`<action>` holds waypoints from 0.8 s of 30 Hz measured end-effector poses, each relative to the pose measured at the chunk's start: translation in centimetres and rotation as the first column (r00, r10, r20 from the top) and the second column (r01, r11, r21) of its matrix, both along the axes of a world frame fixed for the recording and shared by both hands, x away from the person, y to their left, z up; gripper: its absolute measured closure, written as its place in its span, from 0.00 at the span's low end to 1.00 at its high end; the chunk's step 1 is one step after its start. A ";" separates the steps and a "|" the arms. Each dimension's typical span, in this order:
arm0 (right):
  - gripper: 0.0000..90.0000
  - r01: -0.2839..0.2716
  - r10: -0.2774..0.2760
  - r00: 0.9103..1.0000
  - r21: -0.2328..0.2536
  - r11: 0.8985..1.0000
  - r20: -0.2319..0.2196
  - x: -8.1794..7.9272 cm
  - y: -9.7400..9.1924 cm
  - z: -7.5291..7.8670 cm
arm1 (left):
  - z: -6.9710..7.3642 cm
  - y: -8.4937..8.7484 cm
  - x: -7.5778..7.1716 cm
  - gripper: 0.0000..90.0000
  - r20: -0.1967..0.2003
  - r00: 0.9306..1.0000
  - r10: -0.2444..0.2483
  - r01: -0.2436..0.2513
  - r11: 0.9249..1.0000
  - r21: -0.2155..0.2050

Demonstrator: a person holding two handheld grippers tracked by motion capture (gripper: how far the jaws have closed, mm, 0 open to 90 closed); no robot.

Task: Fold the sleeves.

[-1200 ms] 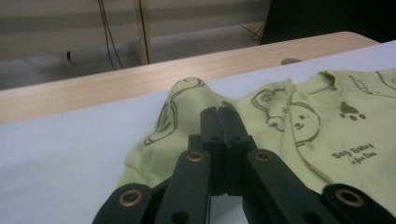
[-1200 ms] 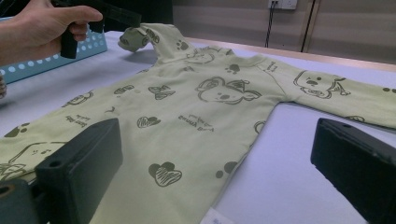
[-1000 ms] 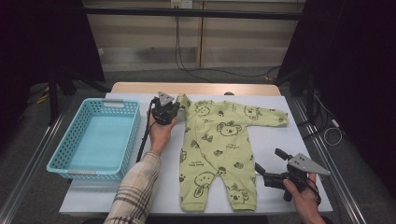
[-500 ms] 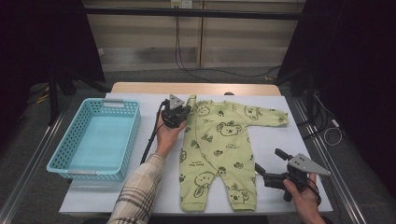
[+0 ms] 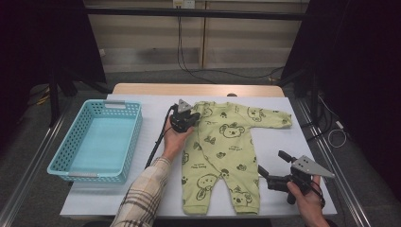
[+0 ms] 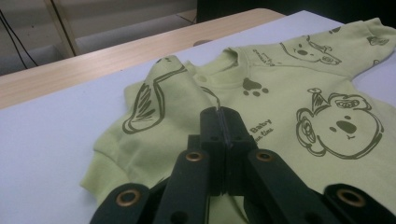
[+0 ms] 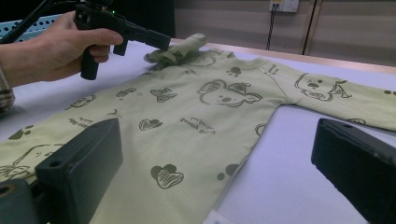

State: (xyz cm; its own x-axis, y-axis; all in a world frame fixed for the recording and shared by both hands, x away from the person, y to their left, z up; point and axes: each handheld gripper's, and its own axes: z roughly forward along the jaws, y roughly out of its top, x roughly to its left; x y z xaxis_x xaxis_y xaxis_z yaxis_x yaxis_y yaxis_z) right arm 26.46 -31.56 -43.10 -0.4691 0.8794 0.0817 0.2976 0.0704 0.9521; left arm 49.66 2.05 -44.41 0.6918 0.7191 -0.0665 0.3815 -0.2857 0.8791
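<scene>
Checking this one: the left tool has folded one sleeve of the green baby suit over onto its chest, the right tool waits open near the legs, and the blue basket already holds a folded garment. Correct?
Not quite. The blue basket is empty, as the high view shows. The rest holds: the left tool is shut on the folded-over sleeve of the green baby suit, and the right tool waits open near the legs.

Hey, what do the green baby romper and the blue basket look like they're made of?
The baby romper looks like soft knit cotton with a matte finish: it lies limp, creases, and its folded sleeve bunches up; the exact fibre is unclear. The basket looks like moulded plastic, slightly glossy, with rigid walls pierced by a regular grid of holes.
</scene>
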 end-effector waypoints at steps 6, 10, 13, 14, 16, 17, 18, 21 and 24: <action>0.02 -0.002 0.002 1.000 -0.001 1.000 -0.001 0.0 0.0 0.0 | -0.9 -0.8 0.1 0.99 -0.034 0.999 -0.016 0.017 1.000 0.022; 0.02 -0.002 0.002 1.000 -0.001 1.000 -0.001 0.0 0.0 0.0 | -1.5 -1.0 0.3 0.98 -0.049 0.998 -0.027 0.030 0.999 0.045; 0.02 -0.002 0.002 1.000 -0.002 1.000 -0.001 0.0 0.0 0.0 | -1.6 -1.0 0.5 0.97 -0.070 0.997 -0.026 0.030 0.999 0.043; 0.02 -0.003 0.003 1.000 -0.001 1.000 -0.002 0.0 0.0 0.0 | -1.5 -0.9 0.6 0.97 -0.071 0.996 -0.048 0.054 0.995 0.082; 0.02 0.002 -0.002 1.000 -0.005 1.000 0.002 0.0 0.0 0.0 | -1.7 -1.4 0.6 0.94 -0.089 0.995 -0.033 0.039 0.997 0.061; 0.02 0.001 -0.001 1.000 -0.004 1.000 0.002 0.0 0.0 0.0 | -1.7 -1.4 0.7 0.92 -0.091 0.995 -0.036 0.043 0.997 0.071; 0.02 0.002 -0.002 1.000 -0.005 1.000 0.001 0.0 0.0 0.0 | -1.7 -1.4 0.7 0.92 -0.094 0.995 -0.036 0.043 0.996 0.075; 0.02 -0.001 0.001 1.000 -0.005 1.000 0.001 0.0 0.0 0.0 | -1.7 -1.4 0.7 0.86 -0.104 0.994 -0.031 0.039 0.997 0.069; 0.02 -0.001 0.001 1.000 -0.011 1.000 0.000 0.0 0.0 0.0 | -1.7 -1.3 0.6 0.83 -0.103 0.994 -0.037 0.046 0.995 0.090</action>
